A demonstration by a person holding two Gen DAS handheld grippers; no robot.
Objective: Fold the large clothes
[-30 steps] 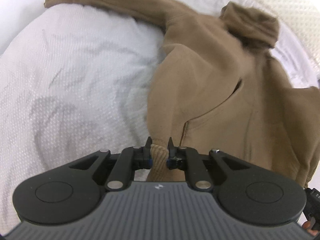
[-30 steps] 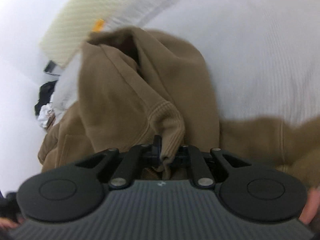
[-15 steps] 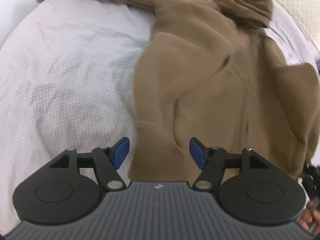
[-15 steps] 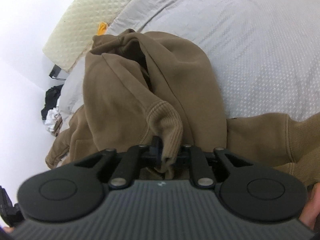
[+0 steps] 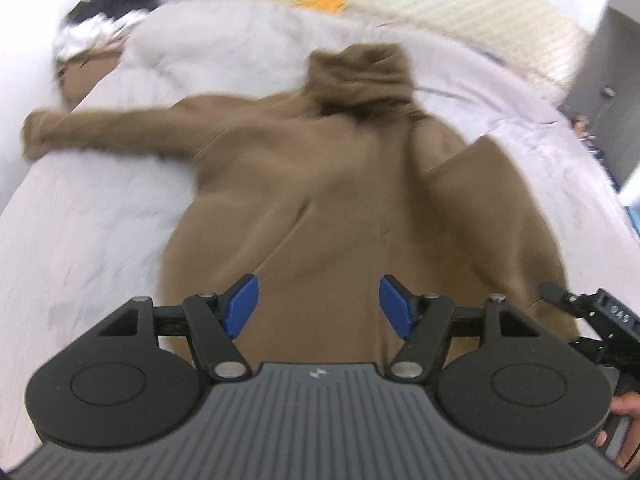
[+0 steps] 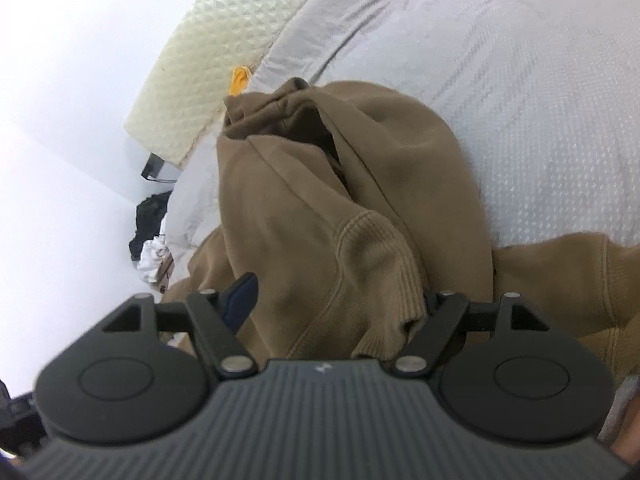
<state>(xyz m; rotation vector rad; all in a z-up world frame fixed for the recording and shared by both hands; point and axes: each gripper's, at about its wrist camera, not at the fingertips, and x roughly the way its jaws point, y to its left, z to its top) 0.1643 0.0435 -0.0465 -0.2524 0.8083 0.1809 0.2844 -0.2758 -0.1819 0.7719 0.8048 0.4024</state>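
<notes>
The ribbed cuff (image 6: 384, 276) of the brown hoodie (image 5: 340, 208) is seen just ahead of the opening R gripper (image 6: 336, 300) (L gripper (image 5: 318, 304) wide, empty, farther back).

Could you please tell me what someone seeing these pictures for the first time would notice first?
The big tan fleece hoodie spread across the pale grey textured bedspread dominates, its hood bunched toward the cream quilted headboard and one sleeve stretched out to the left. Close in the right wrist view, a ribbed tan cuff lies between the jaws of the right claw, which are opening. The left claw hangs open above the hem.
</notes>
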